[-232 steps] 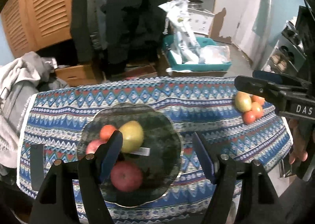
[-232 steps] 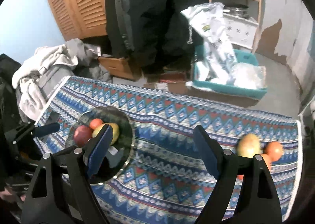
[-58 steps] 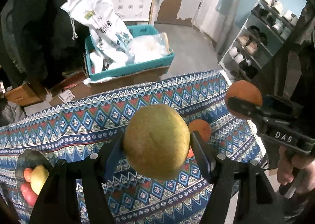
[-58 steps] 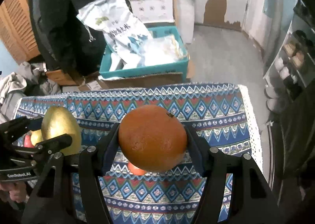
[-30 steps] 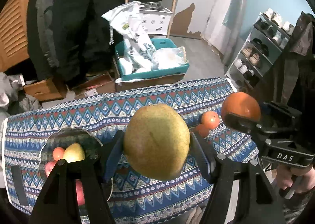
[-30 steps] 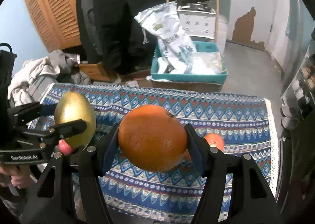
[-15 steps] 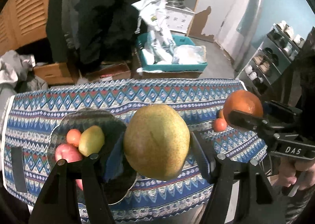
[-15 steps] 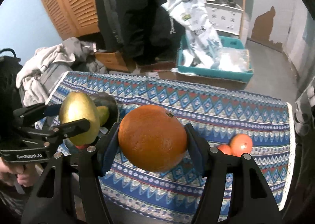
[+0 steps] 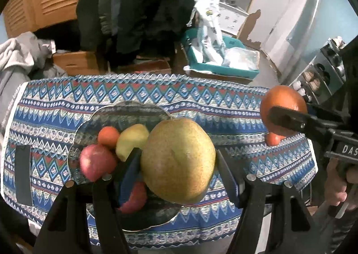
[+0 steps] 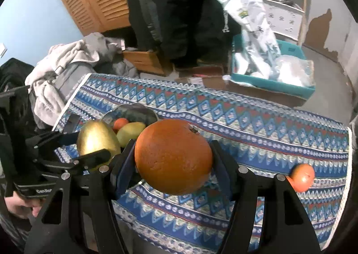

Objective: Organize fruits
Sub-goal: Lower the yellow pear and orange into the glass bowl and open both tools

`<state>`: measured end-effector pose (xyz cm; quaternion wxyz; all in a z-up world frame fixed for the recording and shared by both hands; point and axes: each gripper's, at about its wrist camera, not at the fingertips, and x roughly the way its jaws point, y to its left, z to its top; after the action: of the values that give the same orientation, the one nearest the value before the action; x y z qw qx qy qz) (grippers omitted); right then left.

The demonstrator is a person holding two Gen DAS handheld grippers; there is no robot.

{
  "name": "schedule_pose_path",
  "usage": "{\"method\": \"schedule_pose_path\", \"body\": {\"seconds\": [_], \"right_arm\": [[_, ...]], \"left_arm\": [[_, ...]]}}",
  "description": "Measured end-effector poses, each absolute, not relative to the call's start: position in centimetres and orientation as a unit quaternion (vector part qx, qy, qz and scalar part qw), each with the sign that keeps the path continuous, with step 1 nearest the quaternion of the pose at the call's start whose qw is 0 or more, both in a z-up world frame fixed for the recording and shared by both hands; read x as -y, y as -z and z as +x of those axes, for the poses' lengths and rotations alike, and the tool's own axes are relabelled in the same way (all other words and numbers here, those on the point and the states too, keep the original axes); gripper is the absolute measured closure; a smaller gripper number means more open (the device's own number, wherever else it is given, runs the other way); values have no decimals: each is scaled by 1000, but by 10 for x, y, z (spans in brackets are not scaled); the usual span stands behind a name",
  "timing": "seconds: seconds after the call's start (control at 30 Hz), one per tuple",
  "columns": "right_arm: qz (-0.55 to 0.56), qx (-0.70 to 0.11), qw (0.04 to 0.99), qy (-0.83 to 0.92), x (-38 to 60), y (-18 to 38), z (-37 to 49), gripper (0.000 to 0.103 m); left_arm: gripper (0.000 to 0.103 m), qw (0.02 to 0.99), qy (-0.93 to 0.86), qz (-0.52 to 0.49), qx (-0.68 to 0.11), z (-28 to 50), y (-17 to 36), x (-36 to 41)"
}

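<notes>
Two tongs, both loaded. Left tongs (image 9: 179,162) clamp a yellow-green pear (image 9: 177,160), held above the near part of the dark plate (image 9: 94,117), pads pressed on both flanks. Right tongs (image 10: 173,157) clamp a big orange (image 10: 173,156), to the right of the plate and above the patterned cloth (image 10: 257,124) covering the desk. On the plate: a red apple (image 9: 97,162), a small orange fruit (image 9: 108,137) behind it, a smaller yellow pear (image 9: 132,140) right of that, another red fruit (image 9: 134,198) at the near side, partly hidden by the left tongs. Well right of the plate, near the cloth's right edge, a small tangerine (image 10: 303,176) sits loose; another reddish fruit just beside it, mostly hidden. A hand (image 10: 20,206) grips the left tool's handle.
</notes>
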<state>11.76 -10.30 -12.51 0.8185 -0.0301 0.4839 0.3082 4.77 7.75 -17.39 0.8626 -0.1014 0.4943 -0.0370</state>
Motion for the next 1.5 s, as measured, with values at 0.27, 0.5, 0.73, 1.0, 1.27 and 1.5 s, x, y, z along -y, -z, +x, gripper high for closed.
{"method": "schedule_pose_path", "body": {"seconds": [0.27,0.5,0.73,1.0,1.27,1.5], "right_arm": [[-34,-499,804,-322,74,140,127,38],[-38,-512,792,-329,55,156,135,38],[-46,-560,754,-341,33,199,140,38],[-87,-560,743,-356,0,208,137,38],[-115,-558,736,-365,-33,211,149,38],[-128,-570,729,-356,-51,230,162,38]], "left_arm": [[39,848,23,-125,-514,46,201,-97],[79,850,22,-146,-506,54,202,-105],[79,828,26,-150,-540,55,228,-107],[79,821,10,-162,-547,50,237,-122],[56,823,-16,-159,-545,49,242,-129],[40,831,-32,-154,-534,50,237,-134]]}}
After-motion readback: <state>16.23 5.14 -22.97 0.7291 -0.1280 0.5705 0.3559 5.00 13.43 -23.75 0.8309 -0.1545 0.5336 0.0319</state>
